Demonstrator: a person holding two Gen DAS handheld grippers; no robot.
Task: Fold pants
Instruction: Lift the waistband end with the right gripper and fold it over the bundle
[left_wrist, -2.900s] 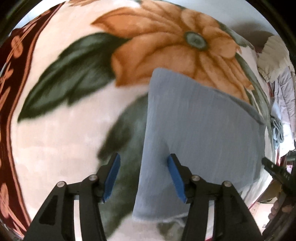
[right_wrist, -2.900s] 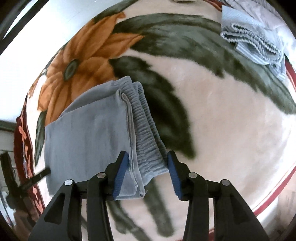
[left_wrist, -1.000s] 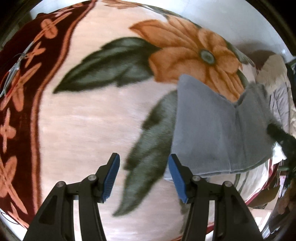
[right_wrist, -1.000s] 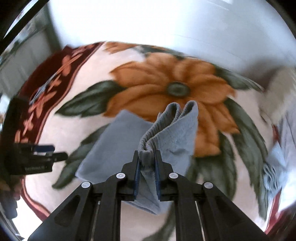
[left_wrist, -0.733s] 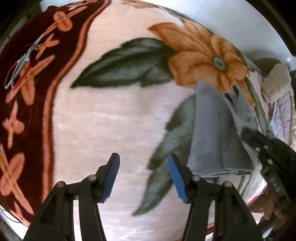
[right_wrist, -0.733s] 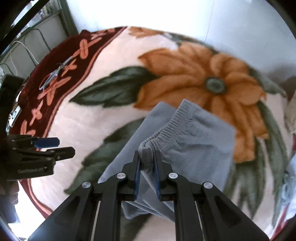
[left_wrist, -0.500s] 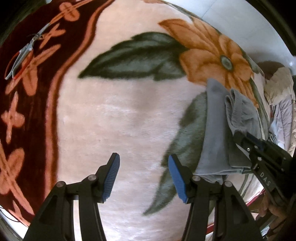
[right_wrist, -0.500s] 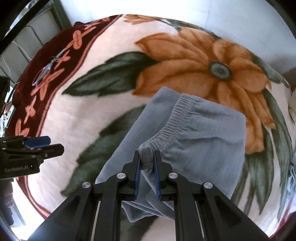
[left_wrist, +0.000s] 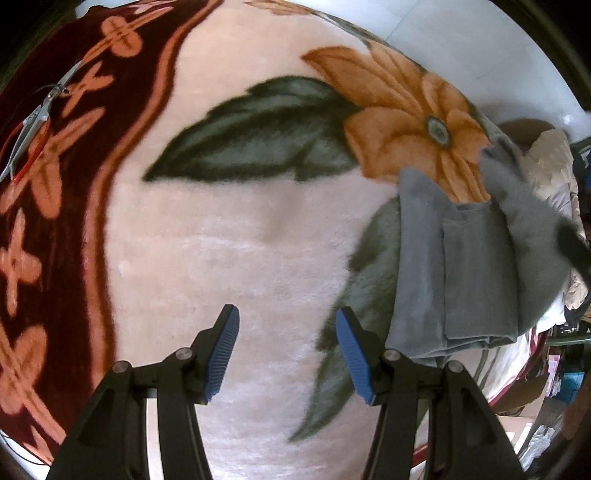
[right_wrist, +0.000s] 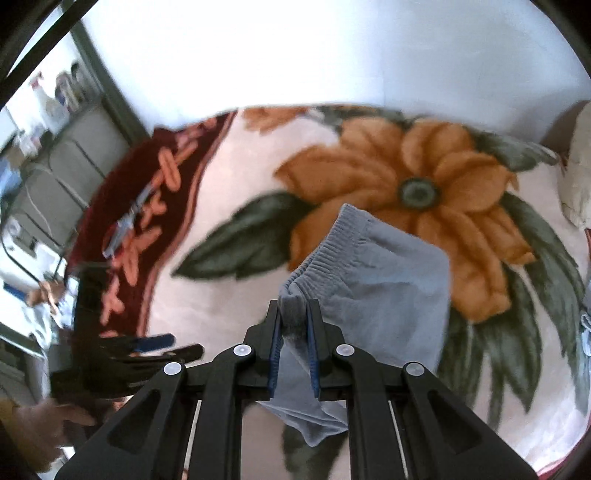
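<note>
Above the blanket, right hand-held gripper pinches pants; left hand-held gripper half-open, empty.

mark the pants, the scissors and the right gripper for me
pants (right_wrist: 388, 295), right wrist view, on the flat grey cloth beside the waistband.
scissors (left_wrist: 33, 118), left wrist view, on the metal blades, over the dark red blanket border.
right gripper (right_wrist: 294, 321), right wrist view, midway between its fingertips, clamped on the waistband.
</note>
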